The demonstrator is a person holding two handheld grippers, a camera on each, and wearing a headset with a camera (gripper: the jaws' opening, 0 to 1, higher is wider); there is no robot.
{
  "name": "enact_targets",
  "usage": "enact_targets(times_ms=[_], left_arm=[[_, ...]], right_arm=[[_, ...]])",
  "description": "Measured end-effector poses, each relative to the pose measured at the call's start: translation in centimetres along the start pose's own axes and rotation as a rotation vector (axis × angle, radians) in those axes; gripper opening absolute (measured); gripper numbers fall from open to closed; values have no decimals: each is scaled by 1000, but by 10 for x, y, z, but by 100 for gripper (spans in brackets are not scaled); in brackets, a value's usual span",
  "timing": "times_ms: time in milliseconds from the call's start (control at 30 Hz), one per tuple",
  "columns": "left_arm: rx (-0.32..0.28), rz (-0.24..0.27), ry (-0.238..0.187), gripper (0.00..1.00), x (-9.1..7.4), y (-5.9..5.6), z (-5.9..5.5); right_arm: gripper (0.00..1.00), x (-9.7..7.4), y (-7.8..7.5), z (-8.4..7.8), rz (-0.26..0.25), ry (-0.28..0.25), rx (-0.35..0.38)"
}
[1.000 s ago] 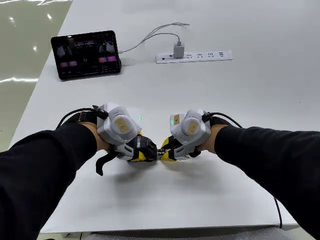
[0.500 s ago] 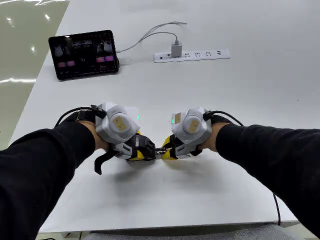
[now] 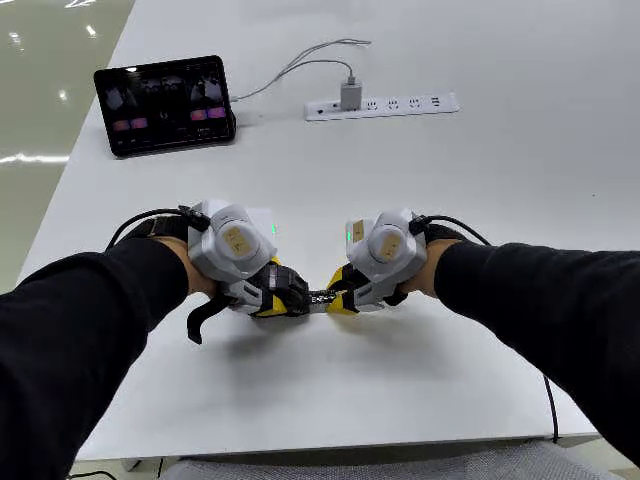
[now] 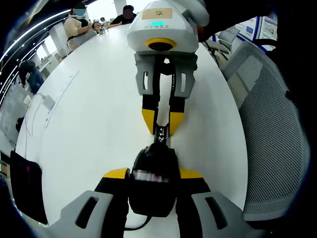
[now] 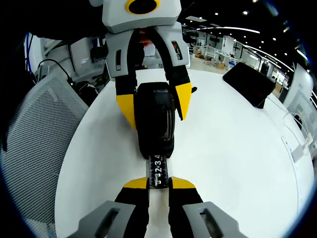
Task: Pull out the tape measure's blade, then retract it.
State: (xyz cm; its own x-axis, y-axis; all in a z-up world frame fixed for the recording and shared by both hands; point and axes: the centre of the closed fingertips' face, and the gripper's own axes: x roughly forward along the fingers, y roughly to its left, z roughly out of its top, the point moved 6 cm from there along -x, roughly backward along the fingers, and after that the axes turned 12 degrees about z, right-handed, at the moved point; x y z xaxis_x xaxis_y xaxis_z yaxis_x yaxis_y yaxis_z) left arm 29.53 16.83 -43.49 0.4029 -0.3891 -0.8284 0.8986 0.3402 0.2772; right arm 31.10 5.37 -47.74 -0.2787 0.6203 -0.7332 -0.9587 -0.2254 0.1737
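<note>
Facing each other above a white tabletop, two hand-held grippers meet near the middle of its front edge, with a person's black sleeves reaching in from both sides. The left gripper has its yellow-tipped jaws clenched on the sides of a black tape measure, which sits just above the surface. A short length of the blade runs out of the case toward the right gripper, whose jaws are pinched together on the blade's end. In the left gripper view, the tape measure sits between the left gripper's jaws, and the blade leads straight ahead into the right gripper. In the right gripper view, printed numbers show on the blade where the right gripper clamps it, with the tape measure and the left gripper just beyond. Well apart from the grippers, a dark tablet with a lit screen stands near the left edge toward the far side. A white power strip lies to its right, farther back, with a charger plugged in and a grey cable curving away. A grey mesh chair sits beside the front edge of the tabletop. Thin black cables trail from both grippers across the surface.
</note>
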Motion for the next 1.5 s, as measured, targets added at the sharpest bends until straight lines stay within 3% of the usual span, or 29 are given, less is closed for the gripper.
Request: enact_targets(times_ms=[1500], left_arm=[[-7,7,-1,30,1,0,0]], right_arm=[[11,-17,3,-21,-2,16,10]])
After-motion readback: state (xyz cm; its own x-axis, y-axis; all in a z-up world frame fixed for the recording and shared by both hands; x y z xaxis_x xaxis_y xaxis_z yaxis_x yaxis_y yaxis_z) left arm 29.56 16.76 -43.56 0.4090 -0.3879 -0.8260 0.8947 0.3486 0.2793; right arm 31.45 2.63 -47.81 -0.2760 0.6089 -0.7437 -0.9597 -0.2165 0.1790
